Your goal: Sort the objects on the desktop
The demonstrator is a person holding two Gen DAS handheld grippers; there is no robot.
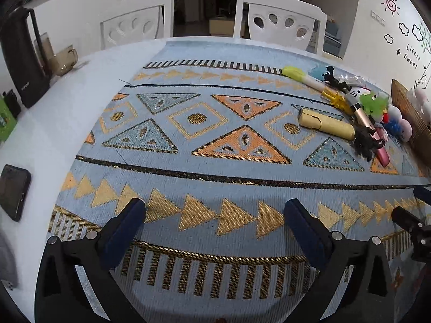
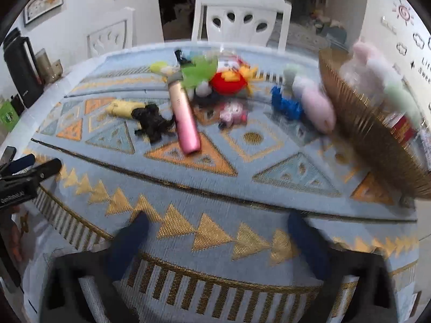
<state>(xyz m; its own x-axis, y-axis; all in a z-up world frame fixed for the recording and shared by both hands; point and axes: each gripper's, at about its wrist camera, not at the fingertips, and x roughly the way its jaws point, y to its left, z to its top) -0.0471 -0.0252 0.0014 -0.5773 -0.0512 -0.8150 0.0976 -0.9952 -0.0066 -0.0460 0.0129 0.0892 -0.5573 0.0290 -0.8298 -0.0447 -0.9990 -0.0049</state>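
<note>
A pile of small objects lies on the patterned blue cloth [image 1: 215, 140]: a pink tube [image 2: 184, 118], a yellow marker [image 1: 326, 125], a black toy [image 2: 152, 122], a red plush [image 2: 229, 82], a blue toy [image 2: 285, 105], a pink plush [image 2: 317, 107] and a green figure [image 2: 199, 72]. A golden woven basket [image 2: 363, 134] with soft toys in it stands at the right of the pile. My left gripper [image 1: 215, 210] is open over bare cloth, well short of the pile. My right gripper [image 2: 218, 222] is open too, with nothing between its fingers, and the right wrist view is blurred.
A black kettle [image 1: 21, 62], a glass mug [image 1: 64, 59] and a green box [image 1: 5, 121] stand at the far left. A dark phone [image 1: 13, 191] lies near the left edge of the table. Two white chairs [image 1: 280, 18] stand behind the table.
</note>
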